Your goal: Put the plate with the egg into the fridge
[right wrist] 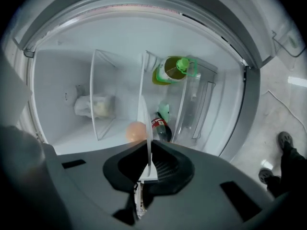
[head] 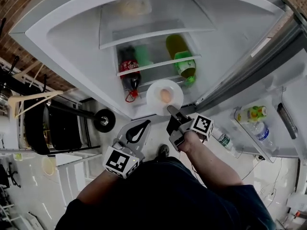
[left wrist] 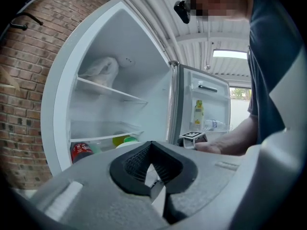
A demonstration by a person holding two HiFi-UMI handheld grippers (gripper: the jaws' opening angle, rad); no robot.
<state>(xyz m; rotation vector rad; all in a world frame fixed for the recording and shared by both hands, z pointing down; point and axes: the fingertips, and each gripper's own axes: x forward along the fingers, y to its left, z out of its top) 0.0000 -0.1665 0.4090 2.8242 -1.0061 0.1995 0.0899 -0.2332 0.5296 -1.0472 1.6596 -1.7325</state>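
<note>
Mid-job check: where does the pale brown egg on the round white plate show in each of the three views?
Head view: the pale brown egg sits at centre on the round white plate, which the right gripper holds at the fridge opening.
Left gripper view: egg not visible.
Right gripper view: egg just left of the plate's edge-on rim, above the jaws.
Shared landmark: dark cola bottle with a red label.

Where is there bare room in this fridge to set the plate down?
The middle shelf, under the bag and above the bottles, looks bare. Beside the bag, that shelf is also free. The bottom is crowded: a cola bottle, a green-capped bottle.
</note>
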